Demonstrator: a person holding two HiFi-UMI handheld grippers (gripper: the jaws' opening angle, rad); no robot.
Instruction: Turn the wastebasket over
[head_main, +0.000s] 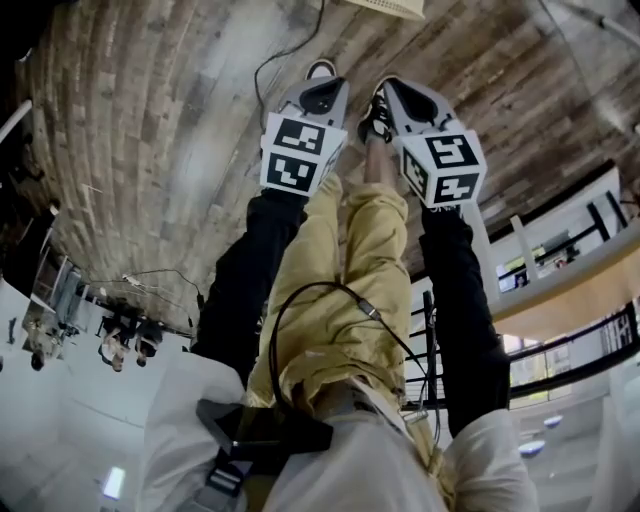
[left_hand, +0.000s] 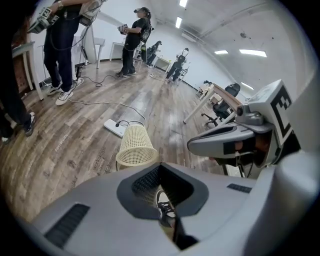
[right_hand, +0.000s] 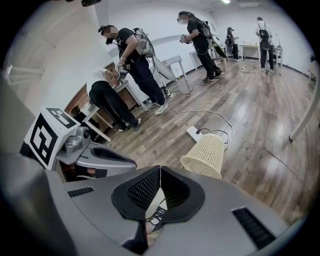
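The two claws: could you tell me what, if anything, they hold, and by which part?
Nothing is held: the left claw and the right claw are shut on nothing, and the wastebasket stands untouched ahead of them.

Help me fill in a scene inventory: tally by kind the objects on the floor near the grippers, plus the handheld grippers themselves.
Cream mesh plastic wastebasket: 1
White power strip: 1
Grey two-jaw grippers (left gripper, right gripper): 2
Total: 4
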